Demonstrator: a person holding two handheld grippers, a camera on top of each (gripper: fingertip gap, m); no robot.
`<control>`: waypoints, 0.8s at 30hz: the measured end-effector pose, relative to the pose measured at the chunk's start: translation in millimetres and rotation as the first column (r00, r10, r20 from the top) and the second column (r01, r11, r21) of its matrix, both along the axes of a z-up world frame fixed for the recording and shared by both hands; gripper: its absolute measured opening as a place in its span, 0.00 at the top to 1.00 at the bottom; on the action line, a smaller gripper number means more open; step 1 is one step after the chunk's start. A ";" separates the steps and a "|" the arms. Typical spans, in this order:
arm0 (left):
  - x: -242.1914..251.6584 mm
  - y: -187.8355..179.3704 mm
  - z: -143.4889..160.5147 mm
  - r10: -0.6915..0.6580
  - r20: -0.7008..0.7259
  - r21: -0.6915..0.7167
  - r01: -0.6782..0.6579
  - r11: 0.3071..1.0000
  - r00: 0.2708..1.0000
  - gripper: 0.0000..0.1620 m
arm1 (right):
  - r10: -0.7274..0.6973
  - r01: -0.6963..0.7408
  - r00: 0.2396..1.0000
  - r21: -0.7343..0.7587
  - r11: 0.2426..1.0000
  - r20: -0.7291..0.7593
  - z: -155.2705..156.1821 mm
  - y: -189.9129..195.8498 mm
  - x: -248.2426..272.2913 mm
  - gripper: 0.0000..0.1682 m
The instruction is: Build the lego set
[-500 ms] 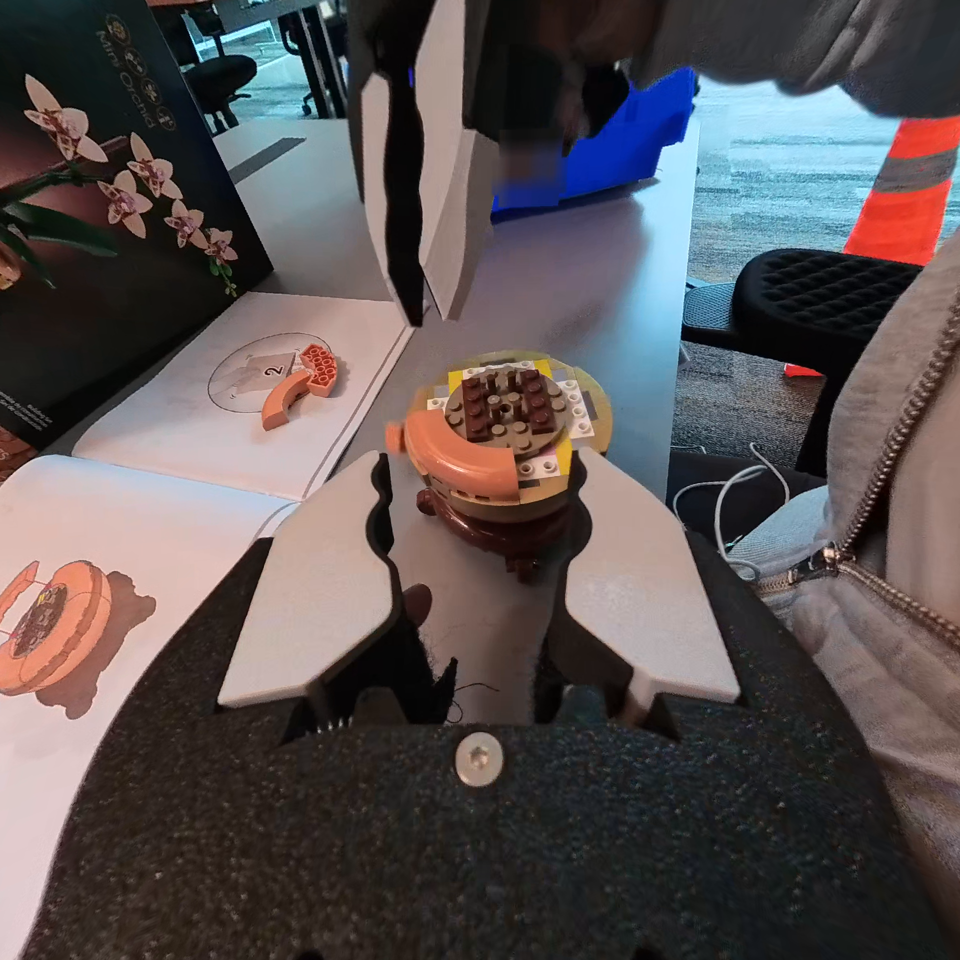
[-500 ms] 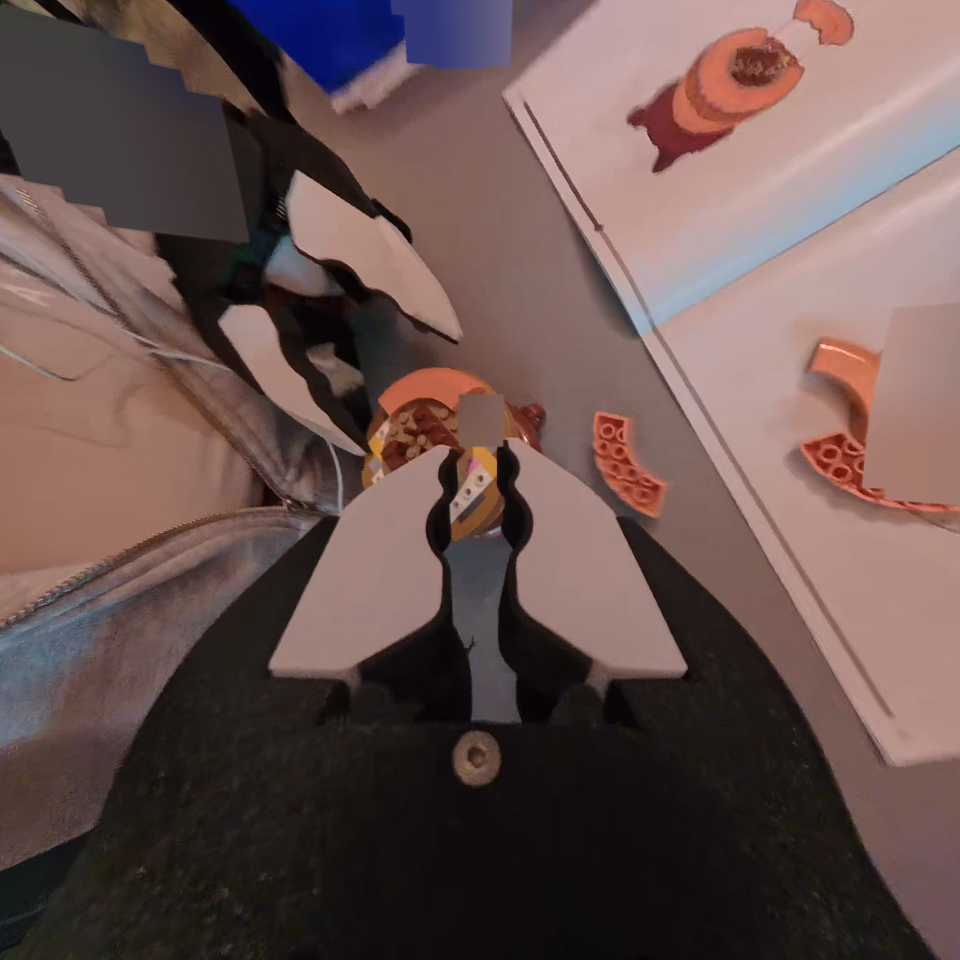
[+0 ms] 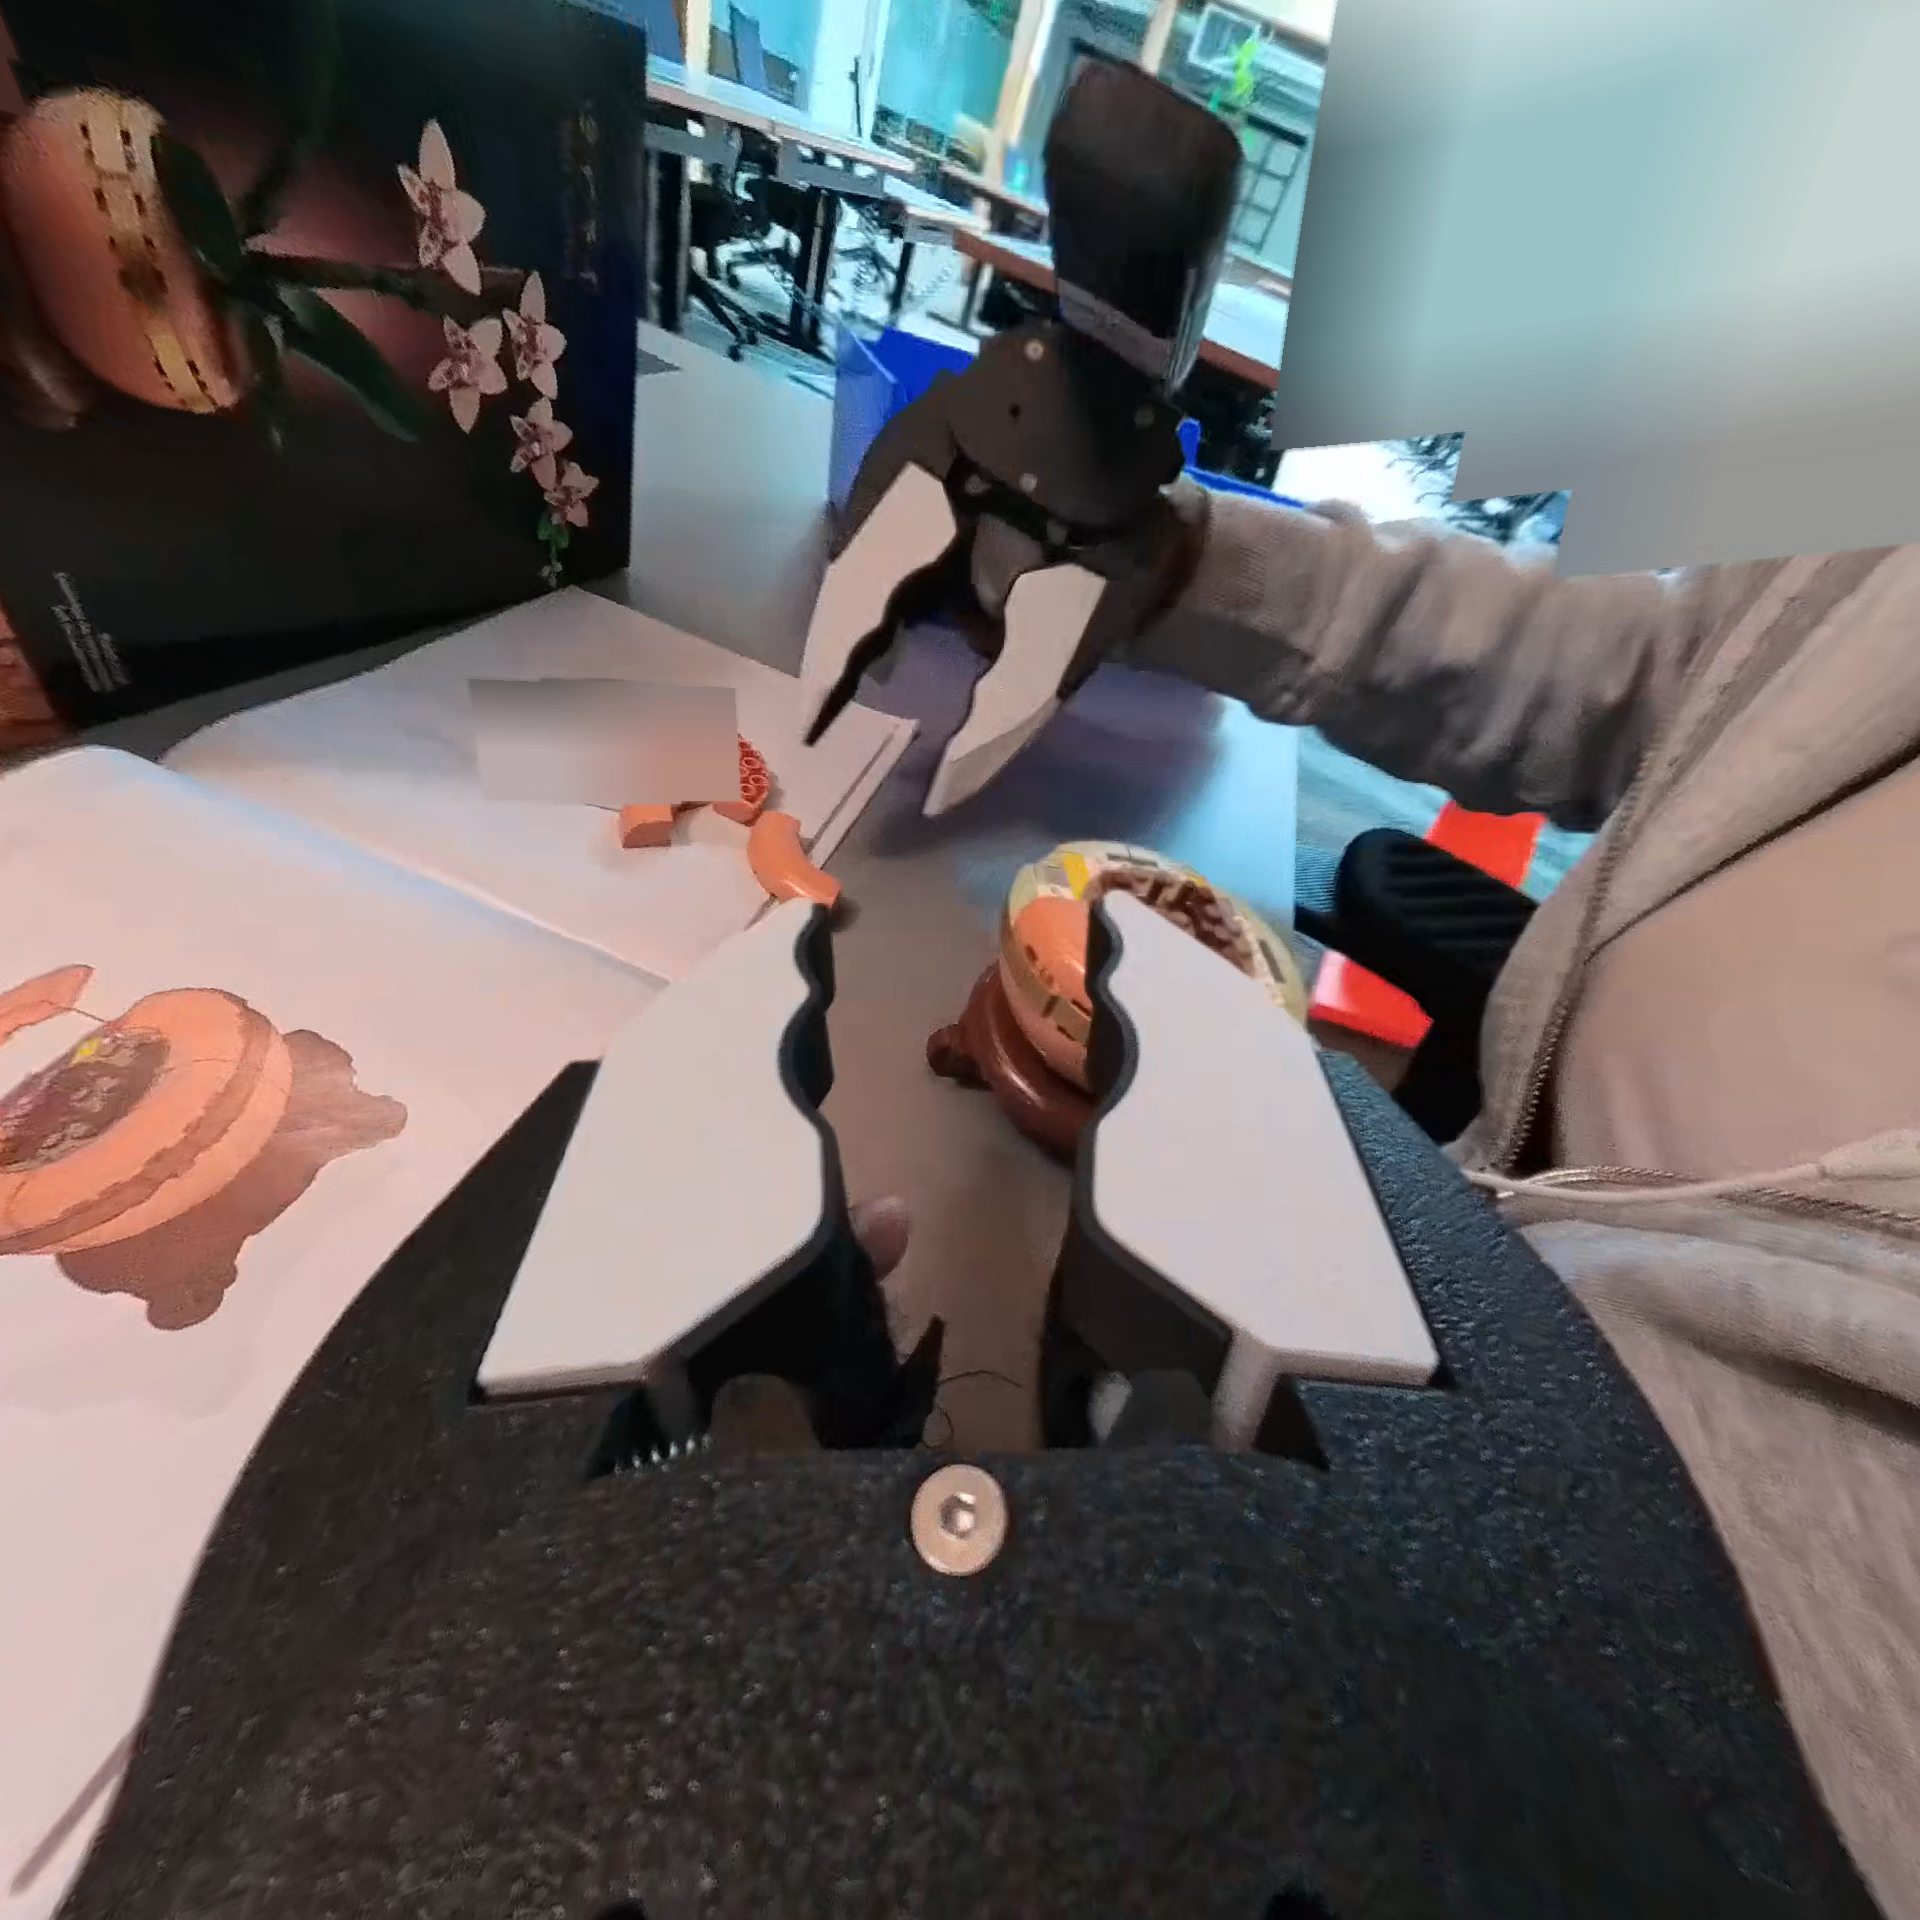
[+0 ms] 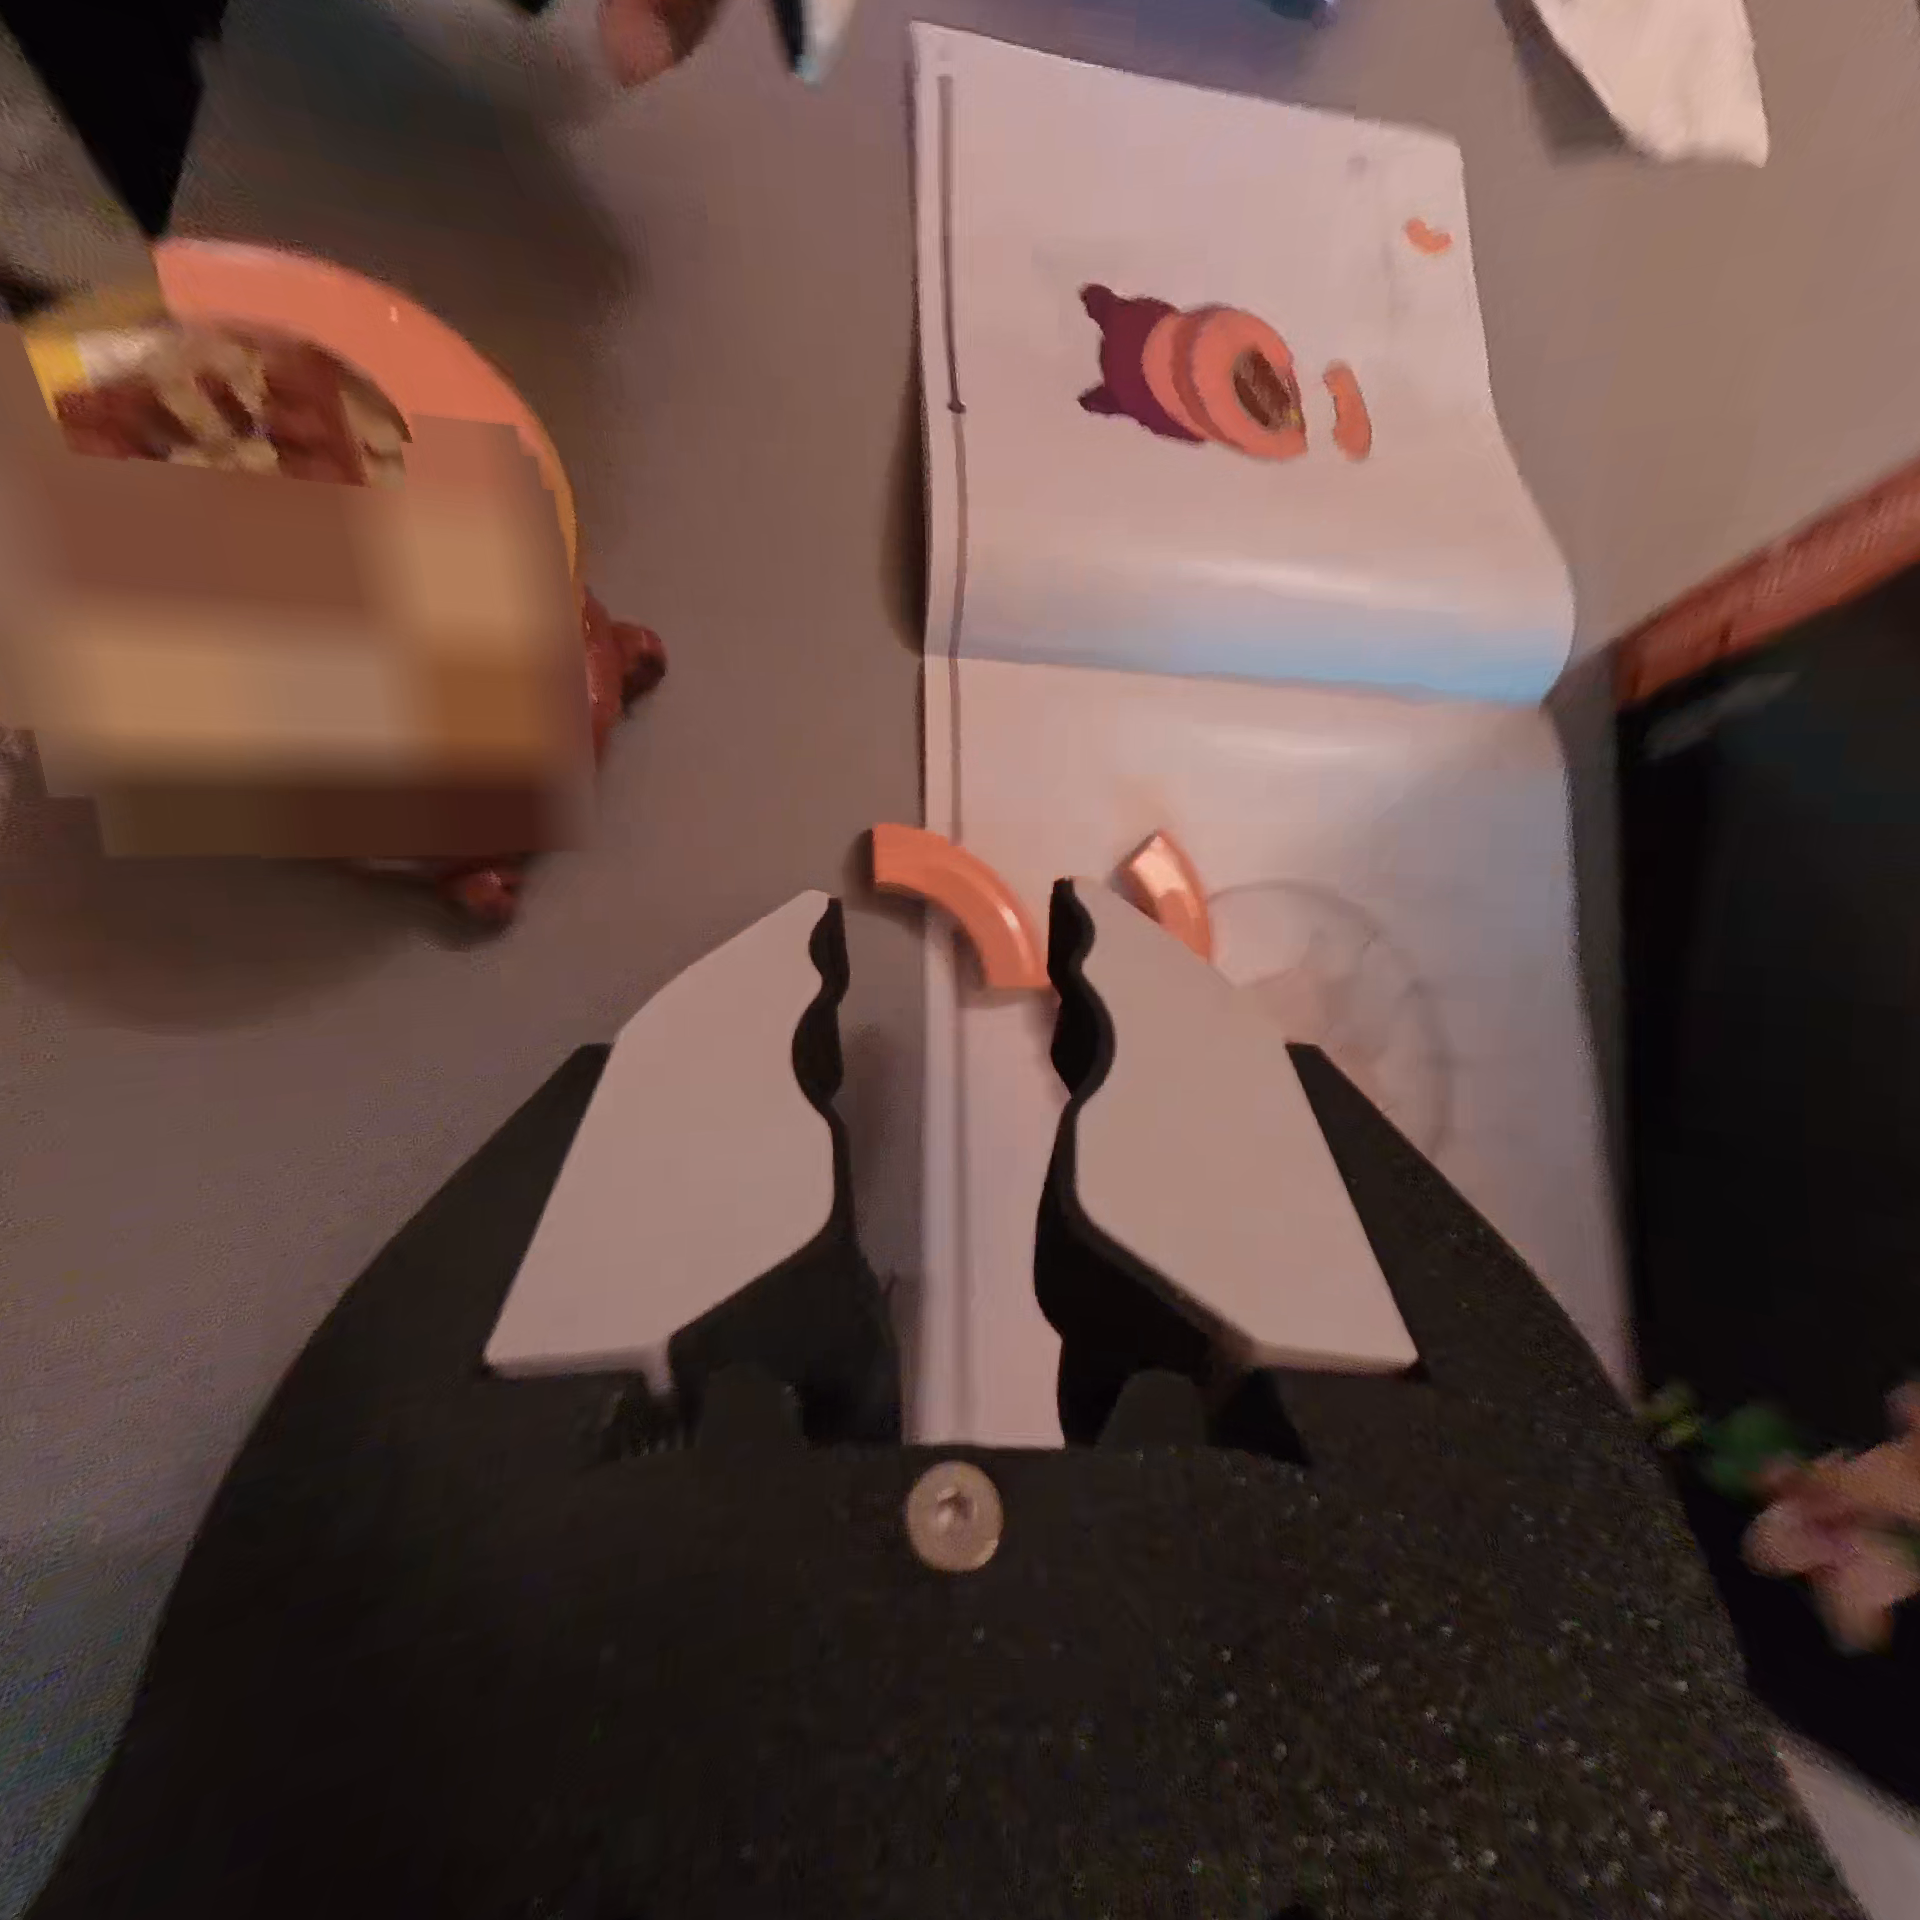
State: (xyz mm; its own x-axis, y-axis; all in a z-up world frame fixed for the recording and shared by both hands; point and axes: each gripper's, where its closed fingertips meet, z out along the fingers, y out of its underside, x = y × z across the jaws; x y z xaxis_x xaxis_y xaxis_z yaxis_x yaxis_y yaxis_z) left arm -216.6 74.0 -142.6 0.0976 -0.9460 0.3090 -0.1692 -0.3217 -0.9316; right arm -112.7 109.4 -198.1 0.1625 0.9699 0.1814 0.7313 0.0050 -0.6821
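Observation:
The round lego pot build [image 3: 1029, 977], brown base with an orange curved wall on one side, stands on the grey table, partly behind my left gripper's right finger. My left gripper [image 3: 961, 925] is open and empty, low over the table. My right gripper [image 4: 945, 902] is open, with an orange curved brick [image 4: 956, 904] lying at the booklet's edge just ahead of its fingertips. The right gripper also shows in the left wrist view [image 3: 894, 758], above that brick [image 3: 790, 868]. The build sits at the left in the right wrist view [image 4: 416, 343], partly under a mosaic patch.
An open instruction booklet [image 4: 1195, 571] lies left of the build. More orange curved pieces [image 3: 649, 826] rest on its page. The dark lego box [image 3: 312, 364] stands behind it. The table edge, a chair [image 3: 1455, 935] and a person's grey sleeve are on the right. Across from one pair of fingers to the other is roughly 12 cm.
My right gripper has moved from above the build over to the loose orange brick at the booklet's edge and opened wider. My left gripper has shifted, so the build is now by its right finger.

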 end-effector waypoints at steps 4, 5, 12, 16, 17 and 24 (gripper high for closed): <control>5.3 6.0 -4.3 -0.043 -0.044 -0.015 0.042 0.999 0.998 0.72 | 0.262 -0.258 0.954 -0.042 0.965 0.144 -5.9 7.2 -6.2 0.81; 6.6 3.8 -5.4 -0.055 -0.061 0.005 0.056 0.998 0.997 0.72 | 0.304 -0.294 0.936 -0.081 0.952 0.179 -10.6 7.2 -6.0 0.80; 5.4 -16.3 -20.6 -0.095 -0.199 0.140 0.125 0.982 0.975 0.65 | 0.431 -0.388 0.830 -0.189 0.902 0.353 -37.3 12.7 -6.4 0.92; 4.8 -15.3 -23.8 0.006 -0.236 0.230 0.050 0.972 0.972 0.56 | 0.275 -0.227 0.919 -0.193 0.955 0.282 -17.8 15.6 -10.8 1.00; 5.7 -15.0 -24.2 0.043 -0.239 0.258 0.020 0.966 0.970 0.52 | 0.206 -0.159 0.943 -0.192 0.968 0.261 -10.6 14.4 -9.2 1.00; 12.0 -32.6 -21.4 0.040 -0.178 0.299 0.015 0.954 0.983 0.49 | 0.103 -0.064 0.958 -0.151 0.986 0.268 0.9 7.9 1.8 0.87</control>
